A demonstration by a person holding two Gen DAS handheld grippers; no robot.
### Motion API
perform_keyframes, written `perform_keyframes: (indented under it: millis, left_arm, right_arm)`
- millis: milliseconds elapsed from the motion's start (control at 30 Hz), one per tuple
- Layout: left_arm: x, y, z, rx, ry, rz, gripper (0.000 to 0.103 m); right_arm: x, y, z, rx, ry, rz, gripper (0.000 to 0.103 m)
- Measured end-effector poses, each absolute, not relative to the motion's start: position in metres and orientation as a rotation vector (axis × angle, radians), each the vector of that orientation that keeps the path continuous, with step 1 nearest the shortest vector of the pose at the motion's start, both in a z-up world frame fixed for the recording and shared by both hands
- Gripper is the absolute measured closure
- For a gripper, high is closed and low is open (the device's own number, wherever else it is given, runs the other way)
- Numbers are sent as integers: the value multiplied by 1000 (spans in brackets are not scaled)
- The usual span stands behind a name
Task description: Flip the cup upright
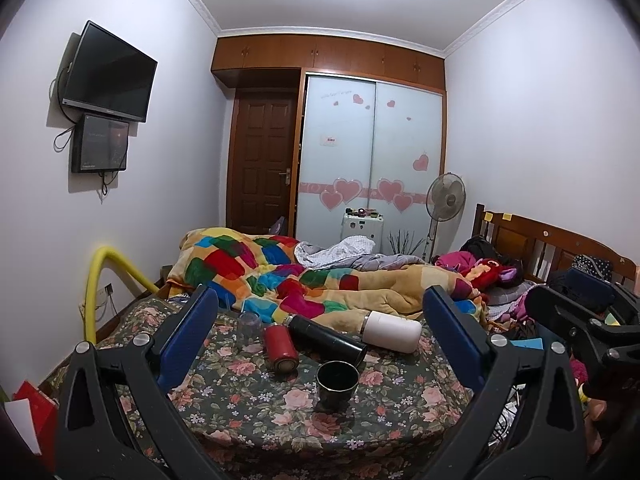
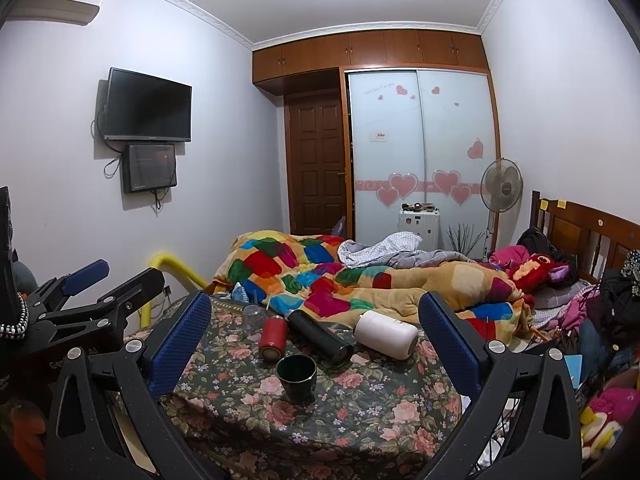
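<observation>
A dark green cup point(image 1: 337, 384) stands upright, mouth up, on the floral-covered table point(image 1: 248, 404); it also shows in the right wrist view point(image 2: 296, 377). Behind it lie a red cup point(image 1: 281, 347) point(image 2: 273, 338), a black flask point(image 1: 327, 337) point(image 2: 320, 337) and a white flask point(image 1: 393, 331) point(image 2: 386, 334), all on their sides. A clear glass point(image 1: 249, 326) point(image 2: 254, 319) stands at the back left. My left gripper point(image 1: 320, 320) is open and empty, held back from the table. My right gripper point(image 2: 314, 320) is open and empty too.
A bed with a colourful patchwork blanket point(image 1: 288, 276) lies right behind the table. A yellow padded rail point(image 1: 100, 280) stands at the left. Clothes and toys pile up on the right point(image 2: 560, 280). The other gripper shows at each view's edge point(image 1: 580, 320) point(image 2: 80, 300).
</observation>
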State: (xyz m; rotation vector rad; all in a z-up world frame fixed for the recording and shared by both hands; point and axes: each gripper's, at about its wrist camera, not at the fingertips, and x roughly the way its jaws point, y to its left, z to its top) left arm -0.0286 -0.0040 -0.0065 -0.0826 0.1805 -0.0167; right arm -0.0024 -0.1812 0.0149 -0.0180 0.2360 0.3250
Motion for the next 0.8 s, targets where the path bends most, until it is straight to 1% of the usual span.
perform_keyframes:
  millis: [800]
  left_arm:
    - [-25, -1, -8, -95, 199, -44, 0]
  right_arm:
    - [3, -178, 12, -10, 247, 315, 0]
